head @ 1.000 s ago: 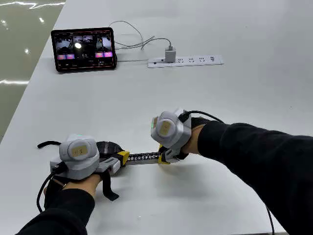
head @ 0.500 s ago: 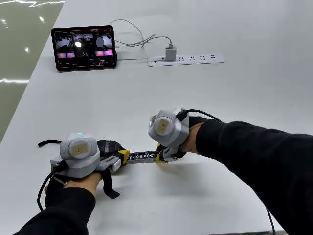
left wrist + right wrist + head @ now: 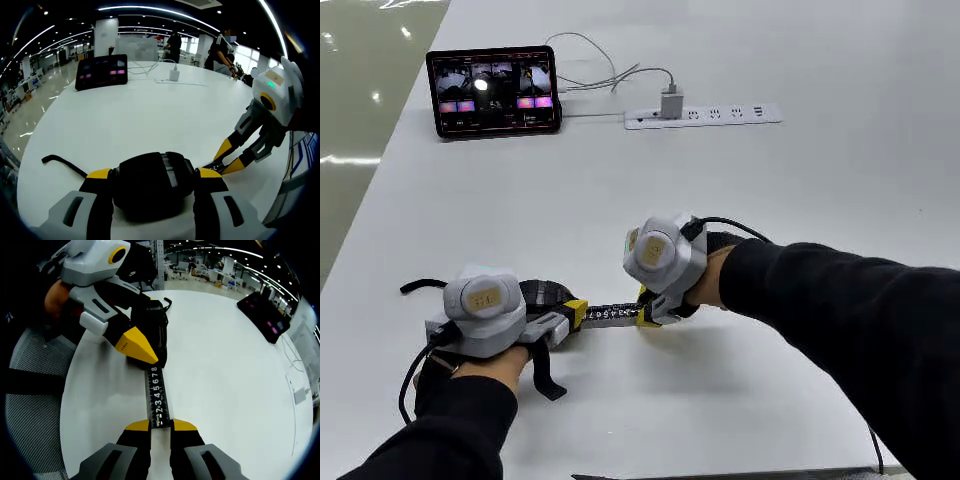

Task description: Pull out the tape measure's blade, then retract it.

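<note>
The black tape measure case [image 3: 152, 182] lies on the white table, and my left gripper [image 3: 155, 174] is shut on it, one yellow-tipped jaw on each side. In the head view the case [image 3: 545, 297] sits at the lower left with its black strap [image 3: 542, 375] trailing toward me. A short length of black blade [image 3: 156, 395] with white numbers runs out from the case [image 3: 152, 335]. My right gripper [image 3: 161, 425] is shut on the blade's end. In the head view the blade [image 3: 610, 314] bridges the left gripper [image 3: 570, 316] and the right gripper [image 3: 645, 314].
A tablet [image 3: 494, 90] with a lit screen stands at the far left of the table. A white power strip [image 3: 705, 116] with a charger and cables lies behind it to the right. The table's left edge borders a glossy floor. People stand far off in the left gripper view.
The right gripper has come a little closer to the left one, so less blade shows between them. The left gripper still holds the case in place.
</note>
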A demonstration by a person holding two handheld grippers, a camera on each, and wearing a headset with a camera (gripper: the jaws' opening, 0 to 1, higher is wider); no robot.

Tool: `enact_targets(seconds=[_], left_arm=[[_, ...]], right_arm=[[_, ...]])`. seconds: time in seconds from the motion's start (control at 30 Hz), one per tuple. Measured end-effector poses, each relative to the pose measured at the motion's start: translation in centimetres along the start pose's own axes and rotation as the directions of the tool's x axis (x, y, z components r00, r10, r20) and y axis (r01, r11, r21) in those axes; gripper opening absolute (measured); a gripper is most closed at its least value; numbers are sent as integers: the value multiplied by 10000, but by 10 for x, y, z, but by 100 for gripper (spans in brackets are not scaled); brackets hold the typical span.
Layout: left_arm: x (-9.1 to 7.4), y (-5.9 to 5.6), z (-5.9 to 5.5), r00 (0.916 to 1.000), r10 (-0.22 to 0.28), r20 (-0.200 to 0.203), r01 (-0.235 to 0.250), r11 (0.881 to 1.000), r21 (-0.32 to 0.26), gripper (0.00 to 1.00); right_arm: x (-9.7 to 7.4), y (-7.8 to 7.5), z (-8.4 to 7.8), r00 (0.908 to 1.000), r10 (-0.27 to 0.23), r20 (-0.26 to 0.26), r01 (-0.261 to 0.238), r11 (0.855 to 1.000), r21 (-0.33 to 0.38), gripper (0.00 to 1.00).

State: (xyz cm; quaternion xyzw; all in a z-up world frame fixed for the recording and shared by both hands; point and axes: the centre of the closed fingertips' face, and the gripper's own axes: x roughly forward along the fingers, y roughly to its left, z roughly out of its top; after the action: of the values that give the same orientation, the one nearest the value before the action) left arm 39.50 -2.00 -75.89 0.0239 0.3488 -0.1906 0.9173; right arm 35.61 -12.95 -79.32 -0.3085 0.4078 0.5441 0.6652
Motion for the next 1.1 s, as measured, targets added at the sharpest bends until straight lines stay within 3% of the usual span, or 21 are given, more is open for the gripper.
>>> enact_targets(seconds=[0.37, 0.6, 1.1], left_arm=[[0, 1, 0, 10000, -67, 19, 67, 10000, -60, 60], [0, 1, 0, 9999, -159, 34, 159, 9999, -42, 60], [0, 1, 1, 9998, -199, 26, 199, 9998, -32, 60]], right_arm=[[2, 1, 5, 9999, 4, 126, -4, 10000, -19, 10], [2, 2, 9, 9975, 63, 706, -68, 10000, 67, 10], [5, 3, 14, 9965, 134, 825, -148, 9998, 162, 10]])
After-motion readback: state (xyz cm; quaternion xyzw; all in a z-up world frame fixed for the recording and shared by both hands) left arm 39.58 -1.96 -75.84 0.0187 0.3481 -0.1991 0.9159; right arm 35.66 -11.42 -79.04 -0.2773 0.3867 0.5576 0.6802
